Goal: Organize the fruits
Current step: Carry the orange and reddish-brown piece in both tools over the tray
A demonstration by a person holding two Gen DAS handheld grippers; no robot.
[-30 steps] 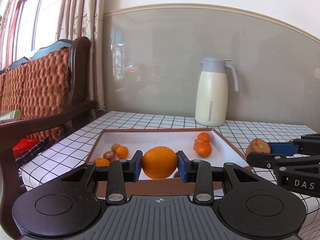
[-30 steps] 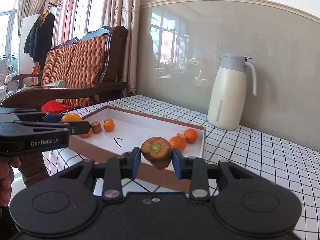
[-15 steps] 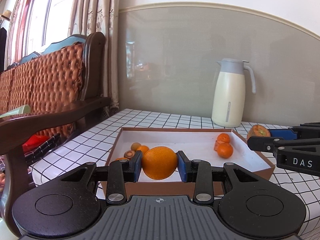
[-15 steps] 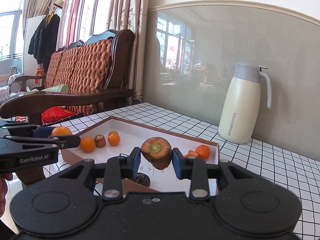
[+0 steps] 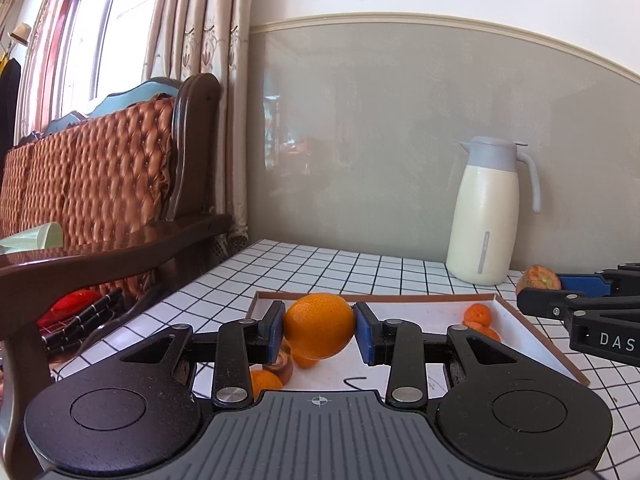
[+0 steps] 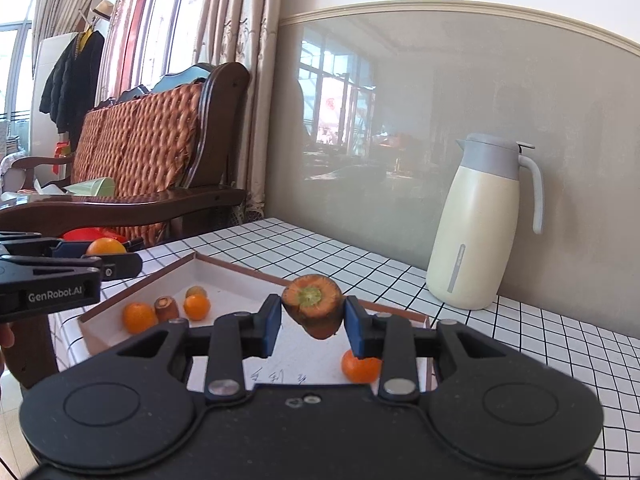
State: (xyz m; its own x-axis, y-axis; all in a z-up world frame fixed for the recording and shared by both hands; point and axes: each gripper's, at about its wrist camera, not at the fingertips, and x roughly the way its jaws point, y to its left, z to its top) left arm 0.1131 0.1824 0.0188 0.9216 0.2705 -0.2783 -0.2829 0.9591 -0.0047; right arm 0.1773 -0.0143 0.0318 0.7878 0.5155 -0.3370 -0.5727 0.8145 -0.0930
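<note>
both tongs are pinching food above the tray (image 5: pixel 520 322): the left gripper (image 5: pixel 320 330) has its blue pads pressed on an orange (image 5: pixel 319 326), and the right gripper (image 6: pixel 308 316) has its pads pressed on a carrot stub (image 6: pixel 313 305), cut top facing the camera. the left view shows the right gripper's fingers (image 5: pixel 576 286) side-on over the tray's right rim, with the stub (image 5: pixel 538 279) at their tip, and the tray's far right corner with tangerines (image 5: pixel 478 314); its near left corner is mostly hidden behind the left gripper, where only parts of a tangerine (image 5: pixel 265 382) and a brown piece (image 5: pixel 282 362) show. the right view opens that corner: two tangerines (image 6: pixel 138 317), a short carrot end (image 6: pixel 167 307) and a small yellowish fruit (image 6: pixel 196 291) lie close together by the tray's left wall (image 6: pixel 132 294), and one tangerine (image 6: pixel 360 366) sits at the near right, half behind a finger. it also shows the left gripper (image 6: pixel 114 258) outside the tray's left rim with the orange (image 6: pixel 106 247). the tray's white middle is bare but for pen marks. beyond the tray's far right corner a cream jug (image 6: pixel 482 224) stands on the checked table (image 6: pixel 560 340) against the wall; a wooden sofa (image 5: pixel 120 208) stands close to the tray's left.
</note>
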